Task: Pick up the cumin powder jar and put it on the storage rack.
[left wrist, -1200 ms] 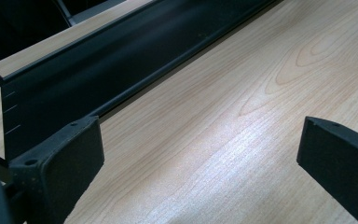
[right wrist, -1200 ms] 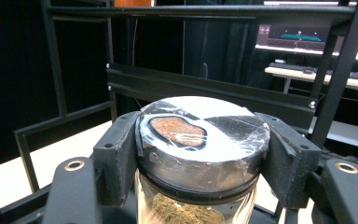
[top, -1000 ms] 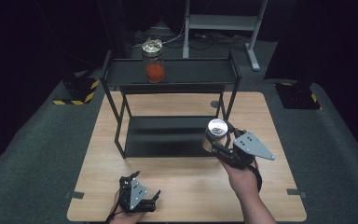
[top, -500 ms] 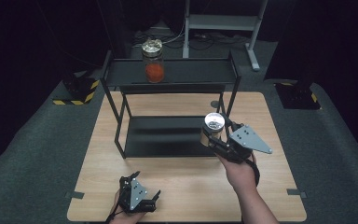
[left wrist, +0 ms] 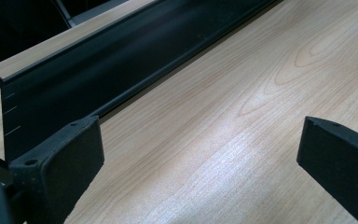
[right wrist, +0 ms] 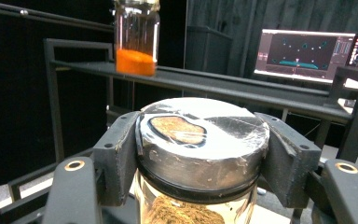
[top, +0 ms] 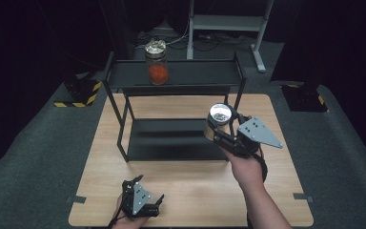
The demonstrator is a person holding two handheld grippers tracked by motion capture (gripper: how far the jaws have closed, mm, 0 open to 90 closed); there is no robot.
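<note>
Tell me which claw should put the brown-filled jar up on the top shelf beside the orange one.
Right. The right claw is already shut on the brown-filled jar, held clear of the table beside the rack. The left claw sits open low at the table's near edge, holding nothing, far from the top shelf and the orange jar.

The right gripper (right wrist: 200, 154) clamps a glass jar (right wrist: 193, 205) just below its silver lid (right wrist: 203, 135), one black jaw on each side of the rim. Brown contents show through the glass under the lid. The jar stands upright. Beyond it, a black rack (right wrist: 214, 86) spans the frame. A second jar (right wrist: 136, 37) with orange contents stands on the rack's upper shelf, at left. A lit monitor (right wrist: 305, 49) sits at upper right.
</note>
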